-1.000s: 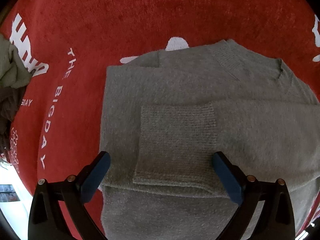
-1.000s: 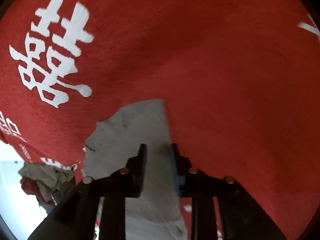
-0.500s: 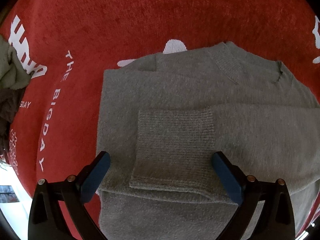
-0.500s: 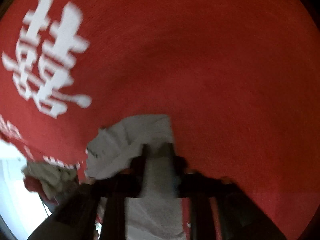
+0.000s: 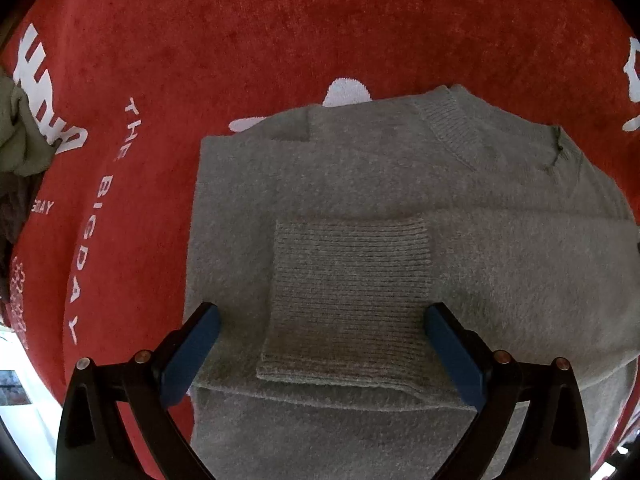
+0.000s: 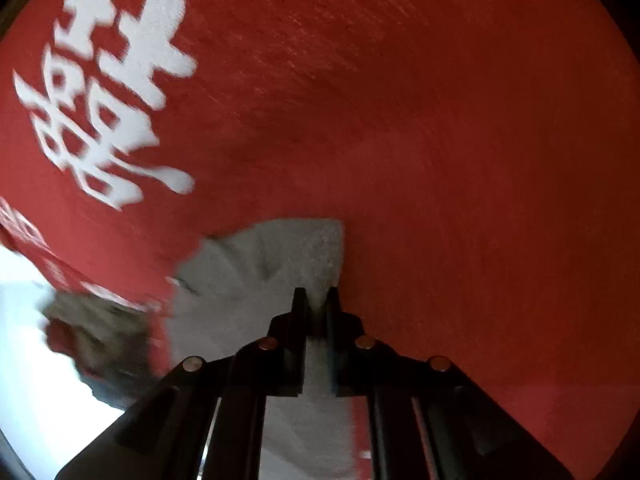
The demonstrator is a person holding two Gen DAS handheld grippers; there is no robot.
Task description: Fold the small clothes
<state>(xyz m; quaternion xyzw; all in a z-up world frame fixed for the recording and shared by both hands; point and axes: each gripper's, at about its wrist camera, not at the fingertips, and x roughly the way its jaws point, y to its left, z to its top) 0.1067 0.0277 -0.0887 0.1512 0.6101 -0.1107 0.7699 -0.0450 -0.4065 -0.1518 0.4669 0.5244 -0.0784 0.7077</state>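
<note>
— Judging by how the grey sweater (image 5: 360, 208) lies, how far along is the fold?

— Partway, I'd say. It rests flat on the red cloth (image 5: 280, 40) that covers the worktop, with one sleeve already laid across the body — the ribbed cuff (image 5: 352, 292) sits on top of the chest. The ribbed collar (image 5: 448, 124) points toward the far edge of the worktop.

— And the left gripper (image 5: 320, 348)?

— Released: its blue fingers (image 5: 192, 356) stand wide apart on either side of the cuff, above it and holding nothing.

— The right one?

— The right gripper (image 6: 317, 304) has its fingers clenched on a grey fold of the sweater; the knit bunches up just ahead of the tips. Which part of the sweater that is, I cannot tell — the right wrist view is blurred.

— What is left, then?

— Probably laying over the part the right gripper holds, then folding the body in half. The hem end is out of view, so that is a guess. A crumpled pile of other clothes (image 5: 20, 136) waits at the left edge of the worktop, so more pieces likely follow.
</note>
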